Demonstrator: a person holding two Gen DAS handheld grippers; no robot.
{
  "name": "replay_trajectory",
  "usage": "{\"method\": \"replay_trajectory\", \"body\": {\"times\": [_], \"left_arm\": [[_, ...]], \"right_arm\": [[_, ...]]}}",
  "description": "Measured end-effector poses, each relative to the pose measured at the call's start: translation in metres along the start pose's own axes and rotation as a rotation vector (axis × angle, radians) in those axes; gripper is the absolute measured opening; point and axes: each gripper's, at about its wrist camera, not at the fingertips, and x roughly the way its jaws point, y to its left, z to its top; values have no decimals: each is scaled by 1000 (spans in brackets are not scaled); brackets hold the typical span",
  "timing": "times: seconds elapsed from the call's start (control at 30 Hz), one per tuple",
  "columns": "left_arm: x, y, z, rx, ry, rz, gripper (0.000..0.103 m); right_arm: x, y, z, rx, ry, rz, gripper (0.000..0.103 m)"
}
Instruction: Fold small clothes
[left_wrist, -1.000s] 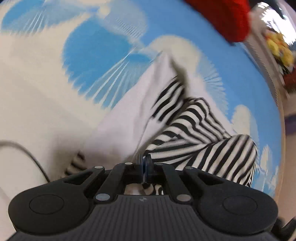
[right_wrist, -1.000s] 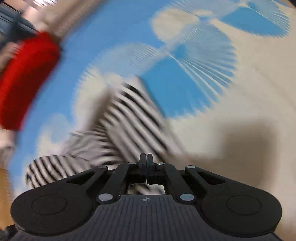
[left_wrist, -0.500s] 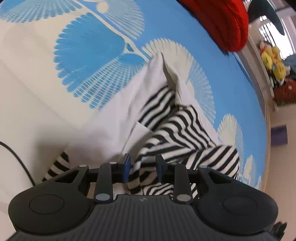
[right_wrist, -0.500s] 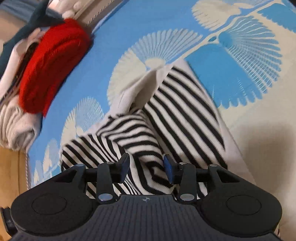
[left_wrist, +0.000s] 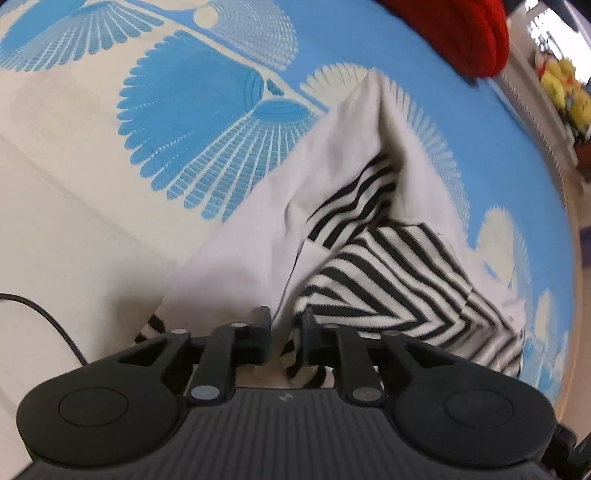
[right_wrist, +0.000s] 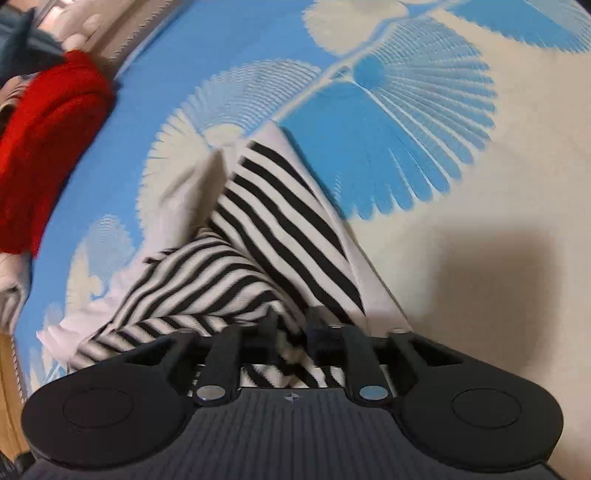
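Observation:
A small black-and-white striped garment with a plain white lining (left_wrist: 369, 266) lies crumpled on the blue and cream patterned cover (left_wrist: 192, 110). It also shows in the right wrist view (right_wrist: 273, 236), with a striped panel folded over. My left gripper (left_wrist: 286, 325) is open, its fingers on either side of a white fabric edge at the garment's near end. My right gripper (right_wrist: 291, 328) is open too, low over the striped cloth, which shows between the fingers.
A red knitted garment (left_wrist: 458, 33) lies beyond the striped one, also seen at the left in the right wrist view (right_wrist: 48, 147) on a pile of other clothes. A black cable (left_wrist: 44, 317) runs at the left. Yellow toys (left_wrist: 565, 88) stand at the far right.
Both grippers were shut on the garment a second ago and have opened and let it go. The garment now lies on the cover. Both grippers have narrowed slightly since half a second ago.

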Motion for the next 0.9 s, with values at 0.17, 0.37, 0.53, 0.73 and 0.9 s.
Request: {"method": "replay_trajectory", "body": {"times": [0.17,0.37,0.53,0.73,0.9], "left_arm": [[-42,-31,-3,109,-231,-117,36],[-40,-86,-25,317,-206,-337,67],[-15,-115,-49,426,-165,-311,68],[1,-123,-57,479,-218,-255,33],[-14,-125,-64,612,-207,-252,3]], "right_arm": [[-29,22,-3,-74,-178,-20,44],[-49,27,3,-117,-303,-9,45],[-32,25,9,-75,-196,130,46],[-22,35,6,-88,-70,225,49],[-21,40,2,-80,-12,248,51]]}}
